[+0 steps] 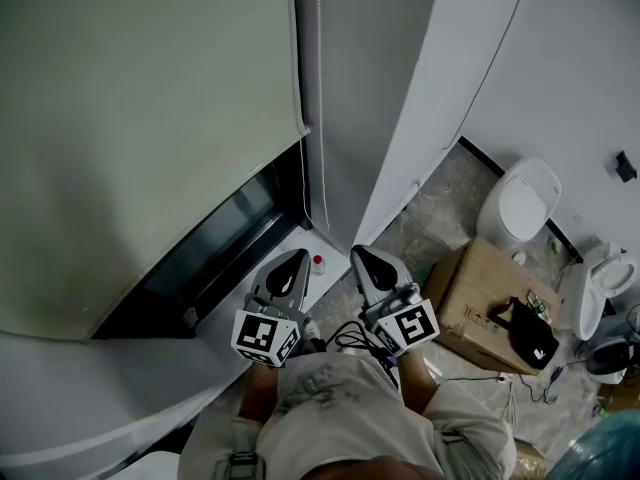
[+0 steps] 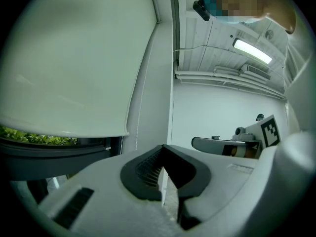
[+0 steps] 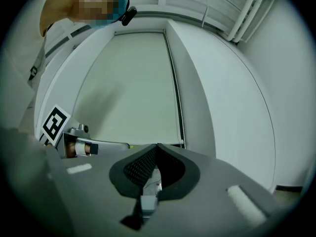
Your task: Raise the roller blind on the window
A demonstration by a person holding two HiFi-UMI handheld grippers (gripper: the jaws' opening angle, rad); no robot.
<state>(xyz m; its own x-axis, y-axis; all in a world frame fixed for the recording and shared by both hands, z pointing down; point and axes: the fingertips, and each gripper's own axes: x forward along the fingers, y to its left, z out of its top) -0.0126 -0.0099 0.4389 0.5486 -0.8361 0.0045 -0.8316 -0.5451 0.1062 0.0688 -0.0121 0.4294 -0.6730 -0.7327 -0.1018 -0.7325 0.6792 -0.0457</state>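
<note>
While I hold both tools low in front of the window, the left hand-held gripper [image 1: 290, 268] is clenched, its black pads meeting at the tip with nothing between them. The right hand-held gripper [image 1: 368, 264] is clenched and empty in the same way, just beside the left one. Neither touches the blind or its chain.

On the floor to my right stands a cardboard box [image 1: 470, 288]. Its top looks closed, so I cannot tell what is inside. A black object [image 1: 530, 336] lies on top of it, with thin cables trailing near it.

Ahead of the jaws, the roller blind [image 1: 150, 118] hangs most of the way down the window, pale and smooth. Its bottom edge stops above the sill and leaves a dark strip of glass [image 1: 215, 243], where the left gripper view shows green leaves [image 2: 34, 136] outside. The bead chain [image 1: 318, 88] hangs along the blind's right edge.
</note>
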